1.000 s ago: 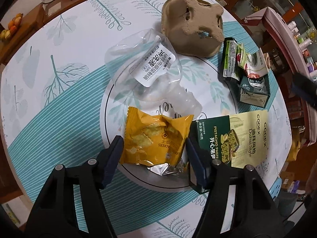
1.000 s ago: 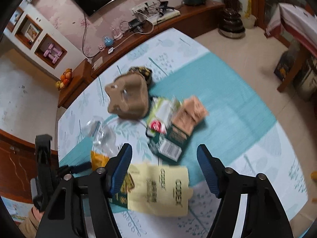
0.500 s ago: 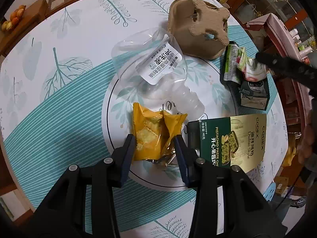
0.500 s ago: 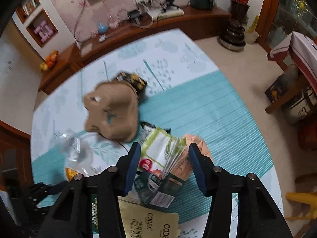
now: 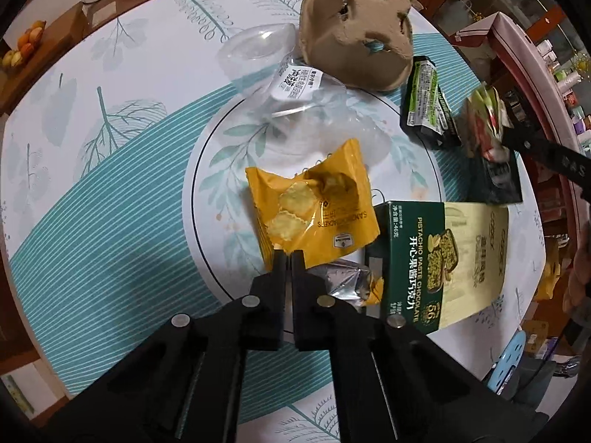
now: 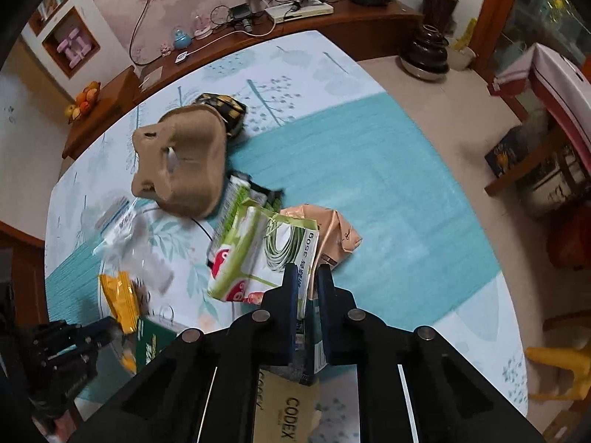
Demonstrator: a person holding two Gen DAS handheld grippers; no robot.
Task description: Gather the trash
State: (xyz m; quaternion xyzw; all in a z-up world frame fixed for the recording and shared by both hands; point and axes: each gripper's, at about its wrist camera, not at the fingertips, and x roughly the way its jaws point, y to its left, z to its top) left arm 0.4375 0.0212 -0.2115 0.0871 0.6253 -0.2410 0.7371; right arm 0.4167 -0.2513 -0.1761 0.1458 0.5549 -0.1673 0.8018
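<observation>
You are pinching the yellow wrapper (image 5: 314, 206) by its near edge with the left gripper (image 5: 287, 258), jaws pressed almost together on the foil, so the crinkly packet hangs free of the table (image 5: 110, 170) rather than dragging. Your right gripper (image 6: 306, 277) is clamping the edge of the green-and-white packet (image 6: 258, 254), jaws nearly shut on it; an edge grip suits such thin, floppy trash.

Around the yellow wrapper, a scrap of silver foil (image 5: 343, 277) is lying just beside your left fingertips, and the green chocolate box (image 5: 439, 262) is sitting close on the right. Clear plastic (image 5: 280, 85) is spreading beyond it, touching the brown pulp tray (image 5: 354, 37). Under your right-hand packet, a tan wrapper (image 6: 336, 232) and dark packets (image 6: 258, 192) are crowding in, and may snag as you are lifting. No bin is showing in either view.
</observation>
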